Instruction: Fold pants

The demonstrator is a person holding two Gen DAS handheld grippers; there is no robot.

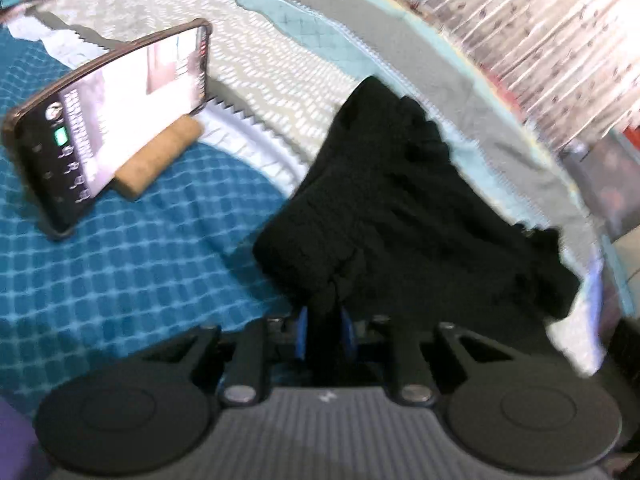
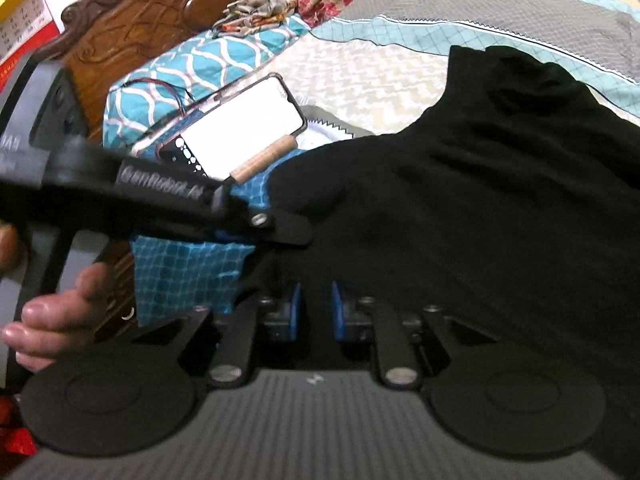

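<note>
My left gripper is pinched nearly closed on a bunched edge of the black pants — blue pads either side of a tuck of fabric, which puckers just above them. I judge this is the lifting hold for a fold. The pants lie on the bed's quilt, spread toward its far grey-and-aqua edge.

My right gripper stands narrow too, dark cloth lying in the gap between its pads; whether they actually press it I cannot tell — black on black. Left gripper's fingers cross this view at the pants' near-left edge, a hand on its handle.

A phone leans on a cork stand toward the headboard side, probably kept clear of the fold.

Hard to make out: waistband versus leg ends, any seams. The pants run off the right of the right-wrist view; motion blur smears both views.
</note>
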